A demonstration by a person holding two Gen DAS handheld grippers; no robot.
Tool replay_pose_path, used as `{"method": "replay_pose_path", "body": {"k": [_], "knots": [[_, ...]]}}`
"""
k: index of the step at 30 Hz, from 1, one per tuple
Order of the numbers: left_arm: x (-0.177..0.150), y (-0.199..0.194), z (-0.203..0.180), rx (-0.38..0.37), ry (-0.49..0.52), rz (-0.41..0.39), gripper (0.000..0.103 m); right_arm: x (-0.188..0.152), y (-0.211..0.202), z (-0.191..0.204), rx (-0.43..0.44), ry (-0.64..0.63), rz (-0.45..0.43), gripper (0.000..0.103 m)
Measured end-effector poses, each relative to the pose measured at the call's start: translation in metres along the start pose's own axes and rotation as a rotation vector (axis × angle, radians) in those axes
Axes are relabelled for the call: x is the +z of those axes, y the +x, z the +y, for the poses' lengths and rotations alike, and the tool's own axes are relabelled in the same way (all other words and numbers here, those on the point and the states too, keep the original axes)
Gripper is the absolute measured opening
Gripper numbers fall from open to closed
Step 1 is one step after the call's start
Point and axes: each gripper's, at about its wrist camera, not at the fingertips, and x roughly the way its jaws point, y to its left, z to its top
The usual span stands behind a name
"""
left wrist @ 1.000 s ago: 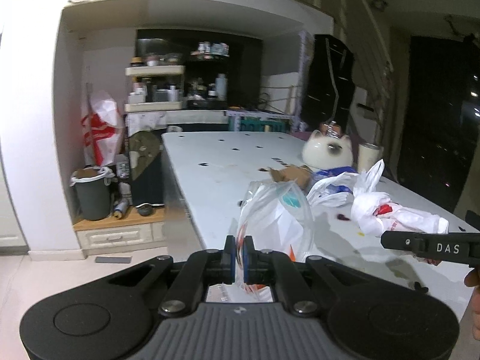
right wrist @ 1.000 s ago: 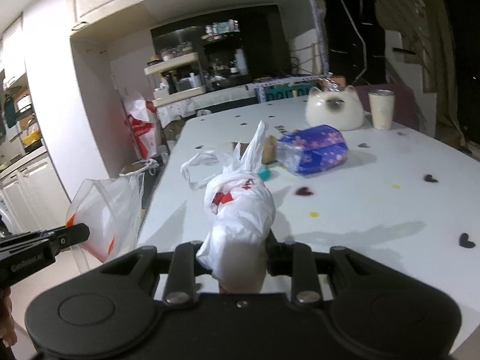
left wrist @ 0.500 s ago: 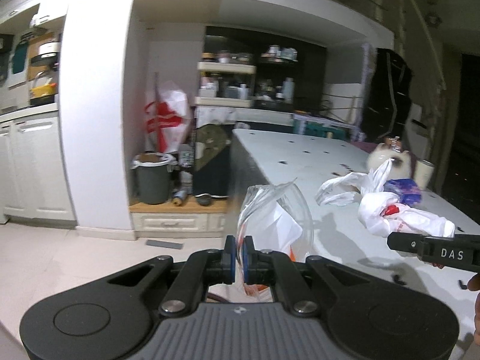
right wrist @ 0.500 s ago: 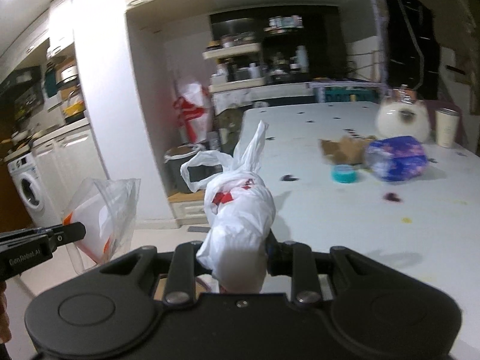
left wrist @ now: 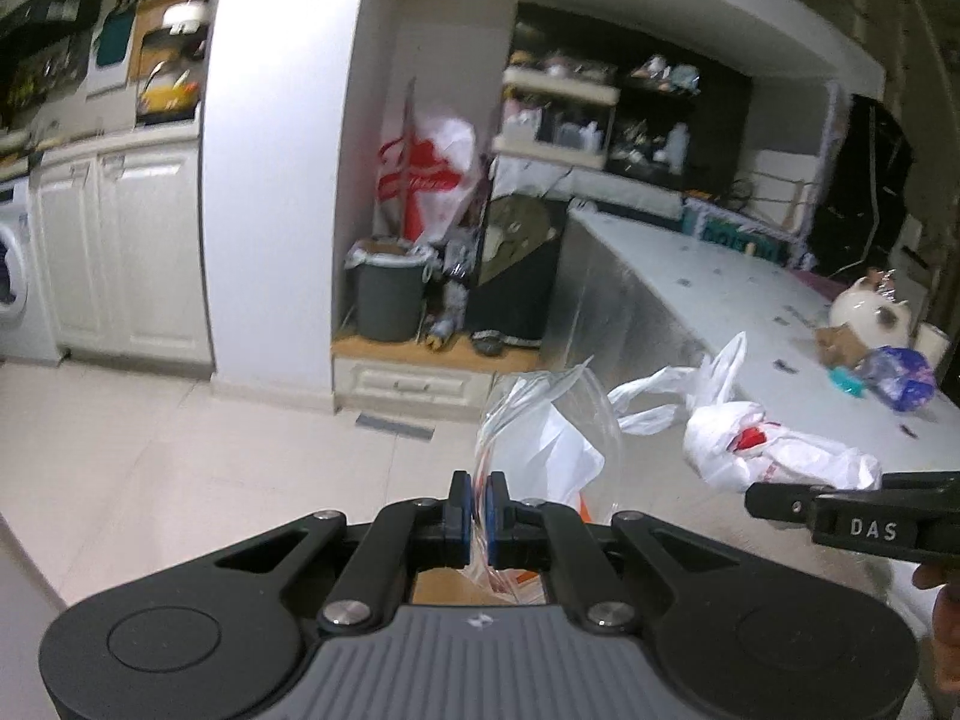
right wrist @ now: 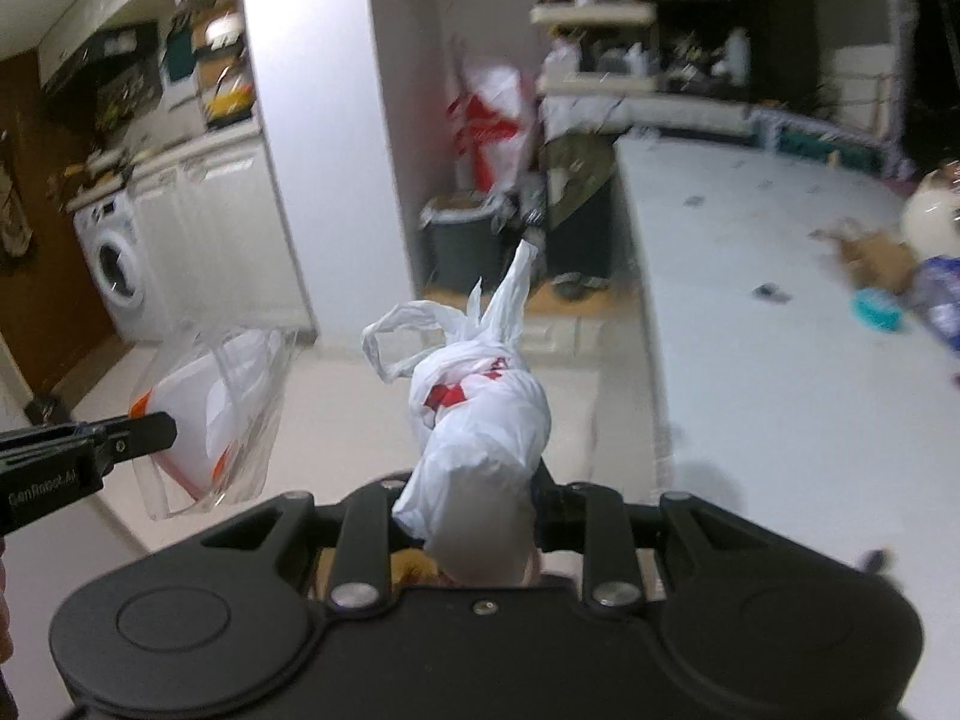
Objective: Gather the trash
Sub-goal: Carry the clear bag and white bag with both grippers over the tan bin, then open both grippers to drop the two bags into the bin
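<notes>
A white table (left wrist: 708, 276) is running along the right, carrying a cat-shaped jar (left wrist: 870, 312), a blue patterned pack (left wrist: 900, 369) and a teal lid (right wrist: 879, 309). A washing machine (right wrist: 120, 264) is standing at far left beside white cabinets (left wrist: 126, 252). Cluttered shelves (left wrist: 558, 114) are showing, blurred, at the back.

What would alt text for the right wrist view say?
The right gripper is shut on a knotted white plastic bag with red print. At left the other gripper holds a clear bag; beyond stand a dark bin, a washing machine and a white table.
</notes>
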Motion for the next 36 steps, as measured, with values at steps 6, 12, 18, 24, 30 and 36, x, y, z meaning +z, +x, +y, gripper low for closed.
{"method": "replay_pose_path", "body": {"k": [6, 12, 18, 24, 30, 36], "knots": [[-0.011, 0.037, 0.024, 0.017, -0.040, 0.092, 0.005, 0.003, 0.054, 0.012, 0.012, -0.035, 0.129, 0.028], [-0.019, 0.086, 0.042, 0.026, -0.097, 0.230, 0.005, 0.006, 0.112, 0.019, 0.029, -0.048, 0.275, 0.028], [-0.046, 0.133, 0.055, 0.030, -0.201, 0.368, 0.005, 0.007, 0.167, 0.021, 0.013, -0.071, 0.411, 0.028], [-0.076, 0.172, 0.061, 0.069, -0.301, 0.499, 0.005, 0.007, 0.199, 0.014, 0.008, -0.070, 0.501, 0.028], [-0.098, 0.197, 0.068, 0.123, -0.442, 0.583, 0.006, 0.005, 0.212, 0.019, 0.028, -0.090, 0.555, 0.028], [-0.099, 0.206, 0.063, 0.150, -0.451, 0.585, 0.016, 0.007, 0.225, 0.019, 0.034, -0.092, 0.590, 0.028]]}}
